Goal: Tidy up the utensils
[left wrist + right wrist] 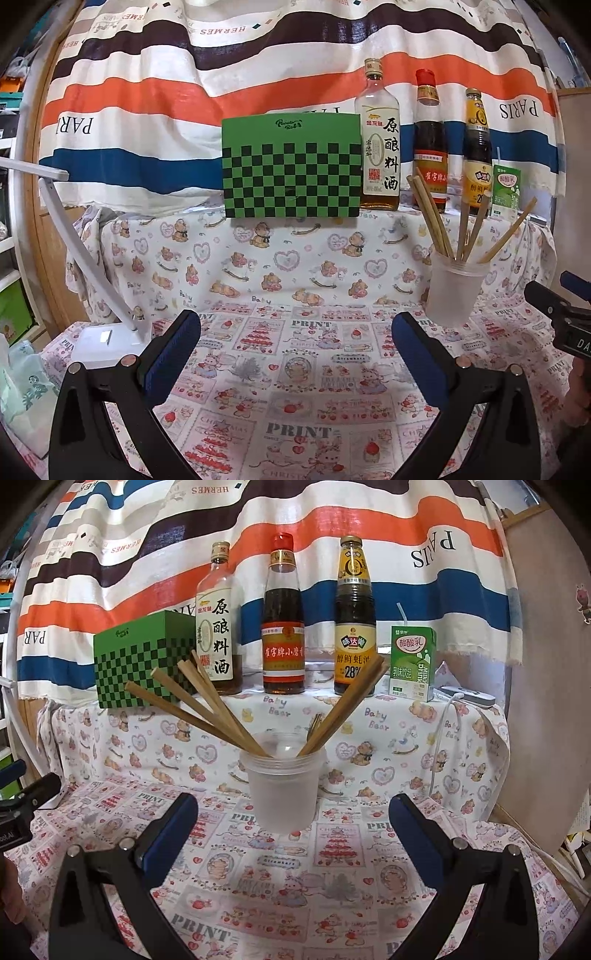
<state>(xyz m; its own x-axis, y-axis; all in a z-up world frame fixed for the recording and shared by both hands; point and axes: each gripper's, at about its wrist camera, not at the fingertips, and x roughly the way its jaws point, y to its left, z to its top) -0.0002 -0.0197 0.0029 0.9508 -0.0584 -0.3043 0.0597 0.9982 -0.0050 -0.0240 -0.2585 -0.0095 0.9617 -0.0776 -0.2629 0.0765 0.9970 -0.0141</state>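
Desk [332,904] w/ printed cloth cover. Frosted cup [282,790] stands on it near centre, holding chopsticks [207,705]. Behind, on raised cloth-covered ledge [369,716]: green checkered box [144,664], 3 sauce bottles [283,627] in a row, milk carton [412,662] at right. White lamp base [105,341] at desk's left.

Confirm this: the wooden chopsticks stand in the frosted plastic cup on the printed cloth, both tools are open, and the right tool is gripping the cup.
One detail is wrong. The right tool is not gripping the frosted plastic cup; the right wrist view shows its jaws spread wide, short of the cup. The rest holds: the wooden chopsticks stand in it on the printed cloth, and the left tool is open too.
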